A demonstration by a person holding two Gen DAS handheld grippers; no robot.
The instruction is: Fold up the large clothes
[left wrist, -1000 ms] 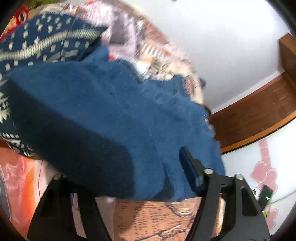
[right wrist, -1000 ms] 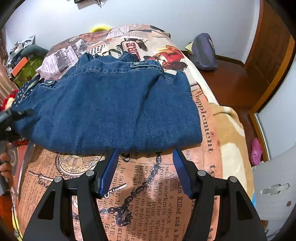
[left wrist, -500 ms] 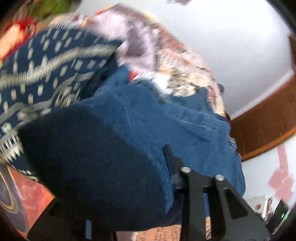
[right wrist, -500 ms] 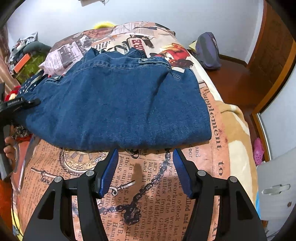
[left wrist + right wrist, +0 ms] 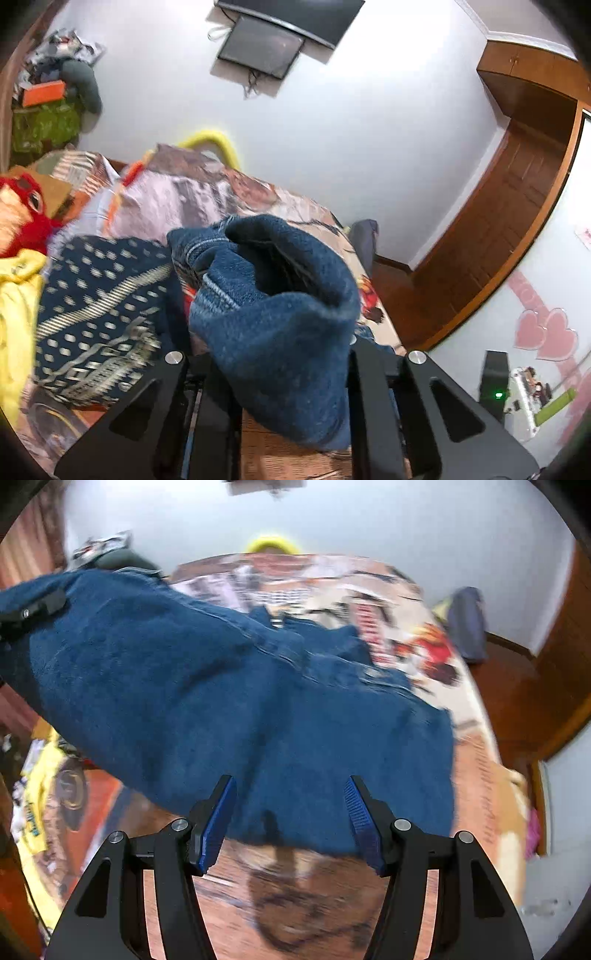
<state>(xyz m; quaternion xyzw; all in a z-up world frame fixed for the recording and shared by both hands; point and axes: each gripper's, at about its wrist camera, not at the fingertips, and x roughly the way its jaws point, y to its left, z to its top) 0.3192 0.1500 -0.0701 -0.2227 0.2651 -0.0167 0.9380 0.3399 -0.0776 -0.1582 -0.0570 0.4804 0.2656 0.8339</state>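
Note:
A blue denim garment (image 5: pixel 229 701) lies on the printed bedspread (image 5: pixel 480 760), its left side lifted off the bed. My left gripper (image 5: pixel 280 354) is shut on a thick bunch of the denim (image 5: pixel 280 332) and holds it up; it also shows at the left edge of the right wrist view (image 5: pixel 29 611). My right gripper (image 5: pixel 290 812) is open and empty, its blue pads on either side of the garment's near edge, just above the bed.
A dark patterned cloth (image 5: pixel 99 314), a yellow garment (image 5: pixel 18 295) and a red plush (image 5: pixel 26 221) lie at the left of the bed. A grey bag (image 5: pixel 465 624) sits on the floor at the right. A wooden door (image 5: pixel 509 206) is at the right.
My left gripper has lifted the denim's left side high and tilted upward. My right gripper has moved forward to the garment's near edge, still open.

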